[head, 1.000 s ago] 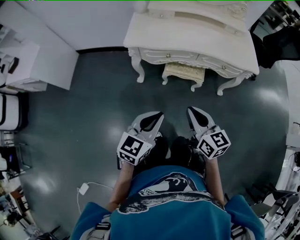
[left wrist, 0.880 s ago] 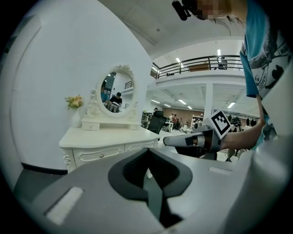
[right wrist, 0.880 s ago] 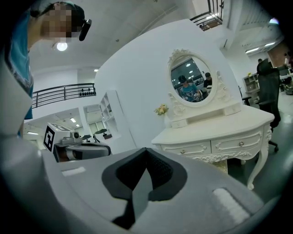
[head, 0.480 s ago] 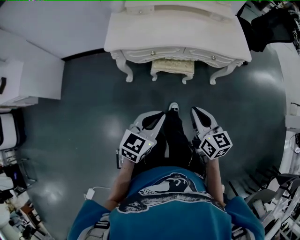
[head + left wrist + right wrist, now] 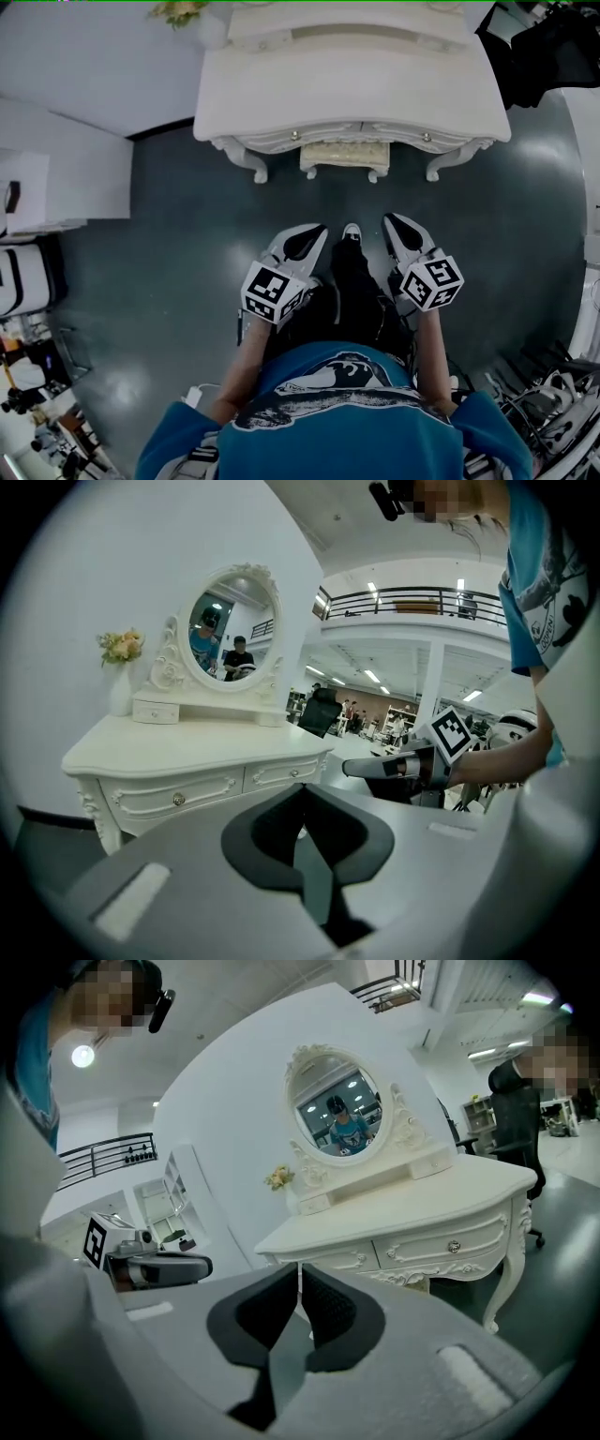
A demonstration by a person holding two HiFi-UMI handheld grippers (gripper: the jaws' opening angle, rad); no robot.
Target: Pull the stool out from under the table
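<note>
The cream stool (image 5: 345, 155) stands tucked under the white dressing table (image 5: 347, 89), only its front edge and two legs showing in the head view. Both grippers hang in front of the person's body, well short of the stool and touching nothing. My left gripper (image 5: 316, 229) (image 5: 302, 787) is shut and empty. The jaws of my right gripper (image 5: 392, 219) (image 5: 300, 1267) are just opening, tips still almost together, with nothing between them. Each gripper view looks at the table (image 5: 187, 752) (image 5: 403, 1213) and shows the other gripper off to the side.
A mirror (image 5: 232, 625) and a vase of flowers (image 5: 122, 672) stand on the table top. A white cabinet (image 5: 56, 178) lies to the left, a black chair (image 5: 539, 56) at the top right, cables (image 5: 553, 403) at the bottom right. Dark floor (image 5: 187, 244) separates me from the table.
The person has stepped forward: the table and stool have come closer and more central in the head view. Both grippers keep their place before the body.
</note>
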